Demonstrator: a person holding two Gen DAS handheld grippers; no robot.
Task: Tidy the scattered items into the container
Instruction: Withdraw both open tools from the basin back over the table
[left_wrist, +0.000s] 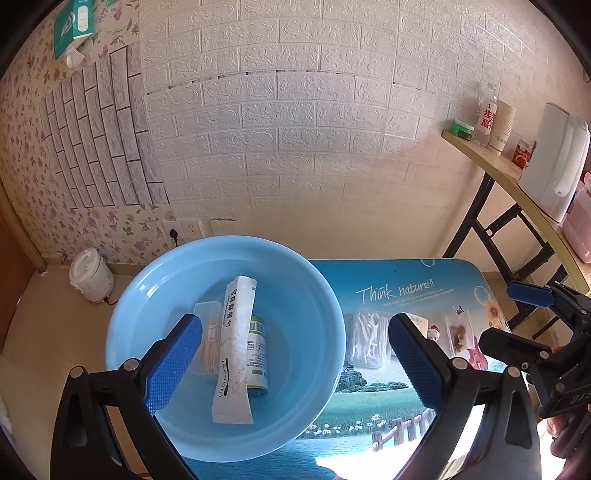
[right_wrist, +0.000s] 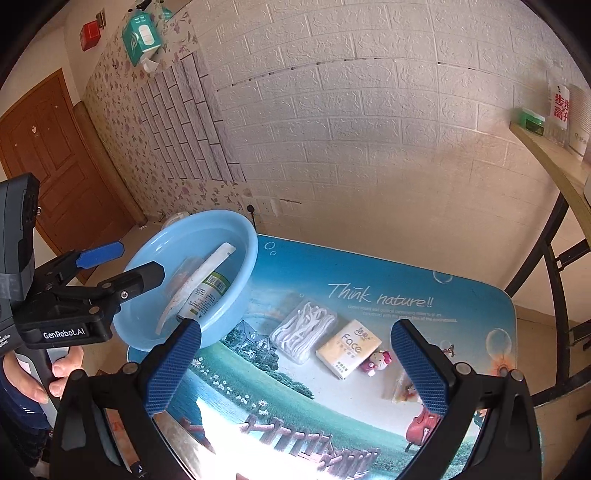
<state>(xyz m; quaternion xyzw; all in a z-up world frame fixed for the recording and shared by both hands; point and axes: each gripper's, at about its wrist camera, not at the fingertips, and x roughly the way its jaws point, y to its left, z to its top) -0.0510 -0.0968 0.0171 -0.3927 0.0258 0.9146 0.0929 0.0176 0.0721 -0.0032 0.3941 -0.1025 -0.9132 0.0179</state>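
Left wrist view: your left gripper (left_wrist: 295, 354) hangs over the blue basin (left_wrist: 140, 295) with its jaws spread wide and nothing between the pads. In the basin lie a long white sachet (left_wrist: 236, 347), a green-labelled bottle (left_wrist: 258, 350) under it, and a clear box (left_wrist: 207, 332) on the left side. Right of the basin, on the printed table (left_wrist: 406, 280), sits a clear case of white floss picks (left_wrist: 369, 343). Your right gripper (left_wrist: 517, 314) shows at the far right edge.

Right wrist view: right gripper (right_wrist: 297, 354) is also wide apart and empty, aimed down at the table. Between its fingers: floss picks (right_wrist: 304, 330), a "Face" tissue pack (right_wrist: 349, 347) just beside them, a small pink figure (right_wrist: 378, 362) touching the pack's right end. A clear packet (right_wrist: 402, 387) lies near the right finger; contents too blurred to name, probably a snack.

Step, as I read it: between picks, four items left on the table. Next move: drop your right gripper onto the floss case, straddle its short width, close, carry left over the basin rim.
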